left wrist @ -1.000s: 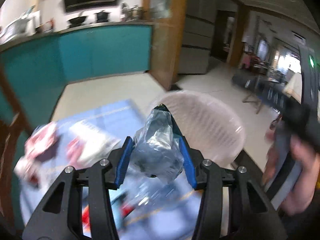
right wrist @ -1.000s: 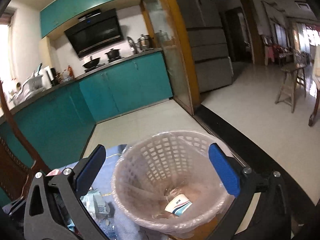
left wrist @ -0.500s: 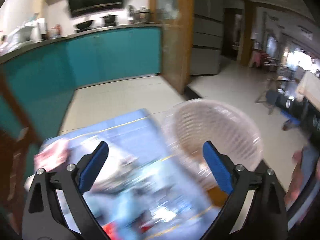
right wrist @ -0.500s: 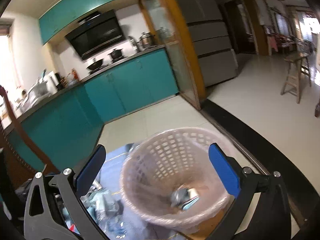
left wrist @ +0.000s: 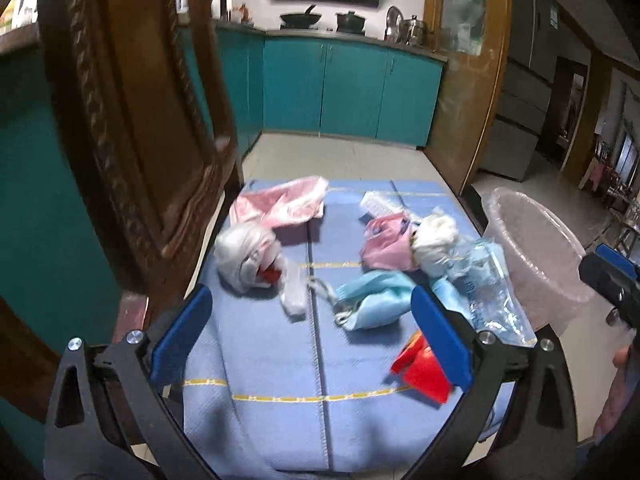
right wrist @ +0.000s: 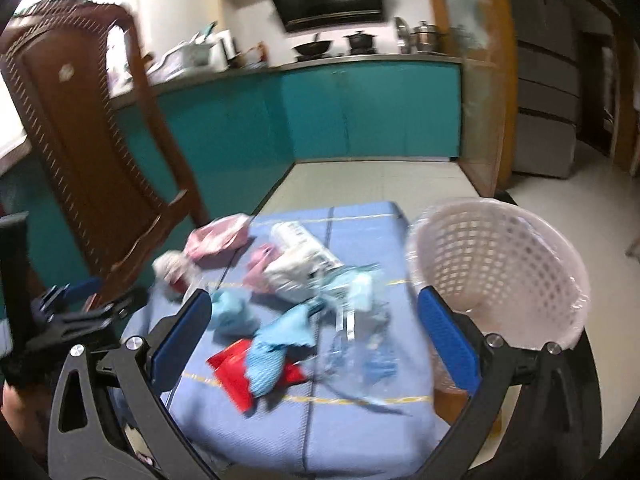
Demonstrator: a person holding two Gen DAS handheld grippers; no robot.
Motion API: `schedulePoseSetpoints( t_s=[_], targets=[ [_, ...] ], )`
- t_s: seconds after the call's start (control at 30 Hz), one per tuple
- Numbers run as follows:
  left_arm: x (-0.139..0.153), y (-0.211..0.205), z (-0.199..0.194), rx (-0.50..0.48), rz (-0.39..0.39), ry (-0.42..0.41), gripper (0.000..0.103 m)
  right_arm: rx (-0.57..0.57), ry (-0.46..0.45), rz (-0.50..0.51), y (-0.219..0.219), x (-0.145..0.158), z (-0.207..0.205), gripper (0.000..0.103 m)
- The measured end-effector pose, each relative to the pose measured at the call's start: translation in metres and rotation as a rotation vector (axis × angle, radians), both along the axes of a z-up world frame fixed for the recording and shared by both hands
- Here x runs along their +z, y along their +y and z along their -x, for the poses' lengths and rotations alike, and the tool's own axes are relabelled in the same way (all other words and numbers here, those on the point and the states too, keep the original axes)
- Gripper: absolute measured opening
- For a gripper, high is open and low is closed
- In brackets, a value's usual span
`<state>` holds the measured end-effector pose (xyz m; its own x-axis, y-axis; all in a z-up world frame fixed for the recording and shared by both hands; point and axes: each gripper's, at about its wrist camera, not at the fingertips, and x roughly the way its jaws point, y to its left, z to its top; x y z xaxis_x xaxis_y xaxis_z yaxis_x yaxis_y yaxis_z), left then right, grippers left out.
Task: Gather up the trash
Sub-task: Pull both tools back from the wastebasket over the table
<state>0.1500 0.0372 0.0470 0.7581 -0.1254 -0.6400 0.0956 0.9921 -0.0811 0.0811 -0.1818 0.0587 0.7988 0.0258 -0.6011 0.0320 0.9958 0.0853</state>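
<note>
Left wrist view: looks down and forward from near the blue quilted table cloth (left wrist: 276, 364), facing teal kitchen cabinets (left wrist: 344, 88) at upper centre.
Right wrist view: similar height, angled from the right.
Shared: cloth, cabinets, pink lattice plastic basket (right wrist: 500, 264) at right.

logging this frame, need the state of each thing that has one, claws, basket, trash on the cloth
left claw: open, empty
right claw: open, empty
laundry-style basket: upright, plastic liner in it, beside the table
red wrapper: flat on the blue cloth, uncollected
light blue mask: crumpled on the cloth
white wad: balled up against the pink bag
clear plastic bag: crumpled, at the cloth's basket-side edge
</note>
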Motion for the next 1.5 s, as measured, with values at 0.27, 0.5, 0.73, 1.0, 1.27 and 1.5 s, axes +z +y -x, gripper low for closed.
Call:
schedulePoseSetpoints(
  t_s=[0.27, 0.5, 0.73, 1.0, 1.27, 1.5],
  targets=[
    [-0.003, -0.008, 0.004, -0.043, 0.009, -0.003, 0.099, -0.001, 0.022, -0.019, -0.005, -0.001, -0.008, 0.100],
    [0.001, -0.022, 0.007, -0.076, -0.006, -0.021, 0.099, -0.004, 0.019, -0.008, -0.008, -0.001, -0.006, 0.100],
    [-0.003, -0.029, 0.006, -0.093, -0.012, -0.010, 0.099, -0.009, 0.018, -0.013, -0.012, 0.000, -0.006, 0.100],
    [-0.004, -0.030, 0.007, -0.100, -0.015, -0.005, 0.099, -0.015, 0.016, -0.015, -0.015, 0.001, -0.006, 0.100],
    [-0.010, -0.037, 0.006, -0.123, -0.038, 0.009, 0.099, -0.021, 0.016, -0.016, -0.017, 0.001, -0.006, 0.100],
    [-0.014, -0.042, 0.006, -0.141, -0.055, 0.021, 0.099, -0.022, 0.017, -0.017, -0.018, 0.002, -0.007, 0.100]
  ],
)
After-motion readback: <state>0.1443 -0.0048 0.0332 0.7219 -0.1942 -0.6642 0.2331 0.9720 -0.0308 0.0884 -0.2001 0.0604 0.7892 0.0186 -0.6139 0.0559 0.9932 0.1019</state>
